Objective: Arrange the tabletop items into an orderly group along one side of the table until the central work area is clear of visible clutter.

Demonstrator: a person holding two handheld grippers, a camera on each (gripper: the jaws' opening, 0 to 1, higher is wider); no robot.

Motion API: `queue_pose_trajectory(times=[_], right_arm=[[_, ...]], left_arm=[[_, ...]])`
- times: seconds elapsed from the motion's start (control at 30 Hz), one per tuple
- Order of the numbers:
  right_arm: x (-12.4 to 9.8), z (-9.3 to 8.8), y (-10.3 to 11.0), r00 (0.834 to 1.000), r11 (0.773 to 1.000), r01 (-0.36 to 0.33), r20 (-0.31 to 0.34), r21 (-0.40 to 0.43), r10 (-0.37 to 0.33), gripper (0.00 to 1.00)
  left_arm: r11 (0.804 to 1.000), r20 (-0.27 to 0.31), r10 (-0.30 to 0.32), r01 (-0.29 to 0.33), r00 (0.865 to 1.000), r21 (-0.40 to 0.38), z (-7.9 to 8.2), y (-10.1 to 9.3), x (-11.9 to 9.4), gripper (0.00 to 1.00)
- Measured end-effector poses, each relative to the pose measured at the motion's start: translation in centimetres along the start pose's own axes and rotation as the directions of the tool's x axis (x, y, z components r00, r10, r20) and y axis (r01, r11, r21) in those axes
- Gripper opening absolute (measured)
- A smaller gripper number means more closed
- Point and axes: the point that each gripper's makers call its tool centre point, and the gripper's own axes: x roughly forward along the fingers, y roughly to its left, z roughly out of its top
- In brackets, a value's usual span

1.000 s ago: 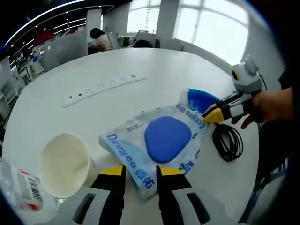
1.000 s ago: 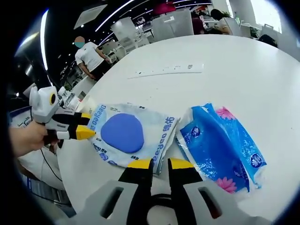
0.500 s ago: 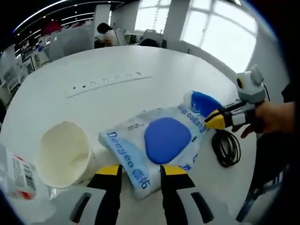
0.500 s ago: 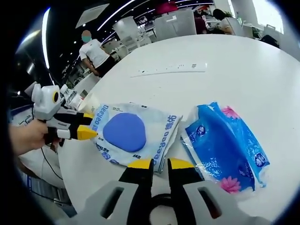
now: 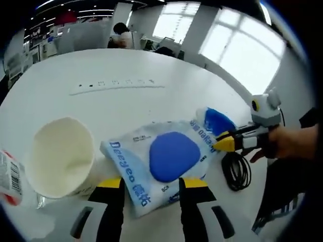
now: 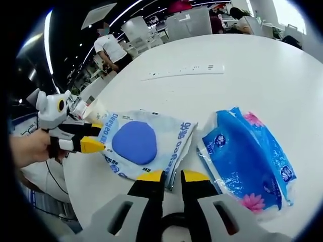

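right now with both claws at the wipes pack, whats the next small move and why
Probably close the left claw on the near edge of the wipes pack. Its jaws stand open on either side of that edge, while the right claw sits at the opposite edge with only a narrow gap. The pack still lies mid-table between the paper cup and the blue tissue pack.

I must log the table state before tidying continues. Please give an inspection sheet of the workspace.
Surface: round white table, white socket strip set in it.
Job's things: white wipes pack with blue oval lid; blue plastic tissue pack with pink flowers; cream paper cup; clear plastic bottle with barcode label.
Clutter: nothing seen.
Grippers: left gripper open by wipes pack; right gripper nearly shut.
Cables: black coiled cable.
Surroundings: office, people beyond.
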Motion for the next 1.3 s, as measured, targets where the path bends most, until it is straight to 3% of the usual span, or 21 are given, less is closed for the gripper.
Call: queue_pose_trajectory(times=[0.57, 0.87, 1.07, 1.3], right_arm=[[1.0, -0.1, 0.6, 0.999, 1.0, 0.002, -0.033, -0.028, -0.003, 0.04], [0.8, 0.1, 0.3, 1.0, 1.0, 0.018, -0.019, -0.017, -0.018, 0.01], [0.5, 0.0, 0.0, 0.999, 0.999, 0.037, -0.015, -0.003, -0.037, 0.01], [0.6, 0.0, -0.4, 0.999, 0.999, 0.049, -0.011, 0.011, -0.049, 0.01]], left_arm=[[0.994, 0.043, -0.014, 0.019, 0.999, -0.106, 0.2, 0.3, 0.0, 0.45], [0.995, 0.036, 0.012, -0.008, 0.999, -0.103, 0.0, 0.2, 0.1, 0.44], [0.995, 0.031, 0.051, -0.048, 0.998, -0.088, 0.1, 1.2, -0.2, 0.44], [0.994, 0.021, 0.048, -0.045, 0.999, -0.094, -0.2, 0.9, -0.4, 0.42]])
